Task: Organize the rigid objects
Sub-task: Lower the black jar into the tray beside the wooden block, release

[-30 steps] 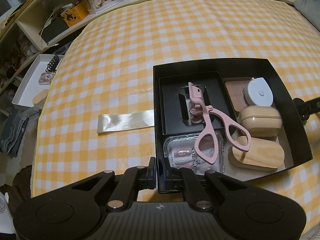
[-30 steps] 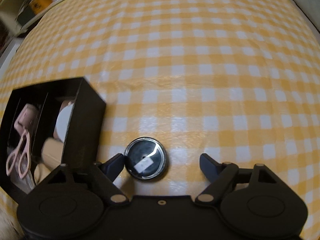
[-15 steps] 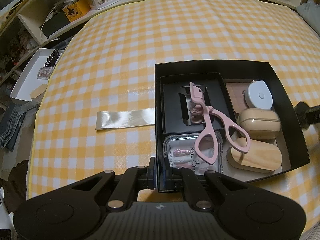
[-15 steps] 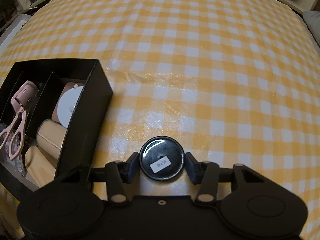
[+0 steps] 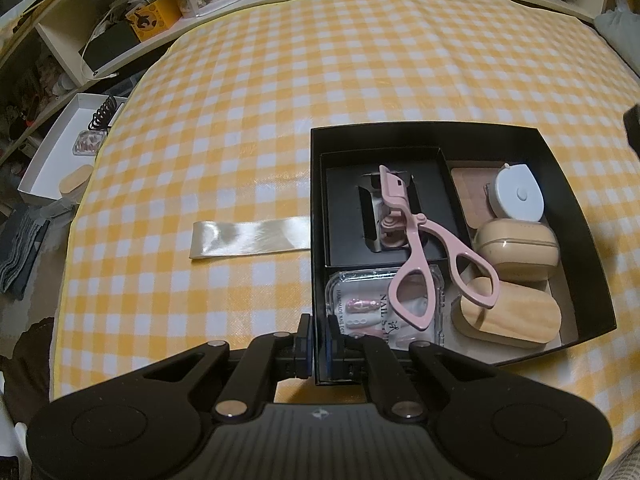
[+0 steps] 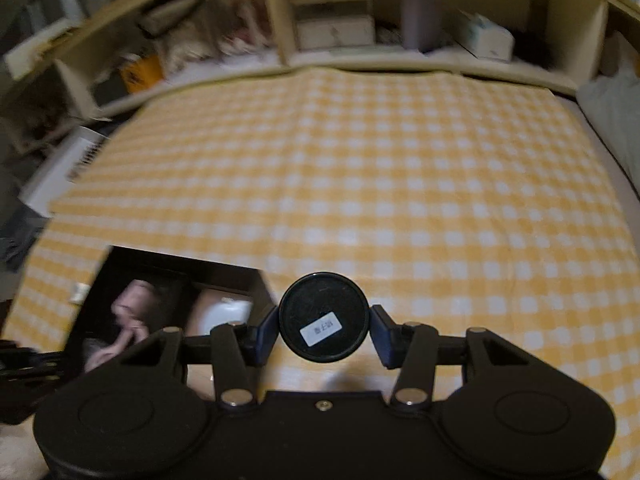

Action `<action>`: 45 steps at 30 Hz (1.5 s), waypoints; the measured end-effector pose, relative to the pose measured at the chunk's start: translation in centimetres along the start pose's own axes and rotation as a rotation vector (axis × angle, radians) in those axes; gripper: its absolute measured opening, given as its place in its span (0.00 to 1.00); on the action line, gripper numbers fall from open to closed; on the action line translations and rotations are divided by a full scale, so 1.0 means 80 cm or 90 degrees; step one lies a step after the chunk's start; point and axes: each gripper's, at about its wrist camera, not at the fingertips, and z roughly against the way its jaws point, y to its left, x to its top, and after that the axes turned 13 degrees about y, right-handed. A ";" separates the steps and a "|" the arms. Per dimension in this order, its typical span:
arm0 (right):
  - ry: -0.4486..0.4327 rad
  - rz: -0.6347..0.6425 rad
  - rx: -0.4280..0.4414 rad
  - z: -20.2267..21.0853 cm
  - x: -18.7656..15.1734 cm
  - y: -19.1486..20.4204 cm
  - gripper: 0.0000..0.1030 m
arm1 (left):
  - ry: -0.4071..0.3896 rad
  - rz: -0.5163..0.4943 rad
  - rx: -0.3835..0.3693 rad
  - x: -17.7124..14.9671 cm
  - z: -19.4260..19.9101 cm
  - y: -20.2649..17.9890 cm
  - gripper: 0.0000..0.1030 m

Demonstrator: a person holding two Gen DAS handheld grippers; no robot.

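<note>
two grippers work here: the left gripper [image 5: 318, 340] pinches the near wall of the black box [image 5: 576, 216], the right gripper [image 6: 324, 330] clamps a round black tin [image 6: 323, 317] above the checked cloth [image 6: 360, 168], box at its left.

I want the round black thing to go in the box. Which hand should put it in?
Probably the right. The right gripper already holds the round black disc between its pads, lifted beside the black box. The left gripper is shut on the box's near wall, steadying it.
</note>
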 end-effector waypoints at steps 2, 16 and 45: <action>-0.018 0.025 0.015 0.011 -0.002 0.011 0.48 | 0.000 0.000 0.000 0.000 0.000 0.000 0.06; 0.058 0.224 0.082 0.001 -0.032 0.097 0.48 | 0.000 0.000 -0.001 0.000 0.001 0.000 0.06; 0.155 0.202 0.063 -0.057 -0.040 0.118 0.69 | 0.002 -0.001 -0.001 0.000 -0.001 0.000 0.07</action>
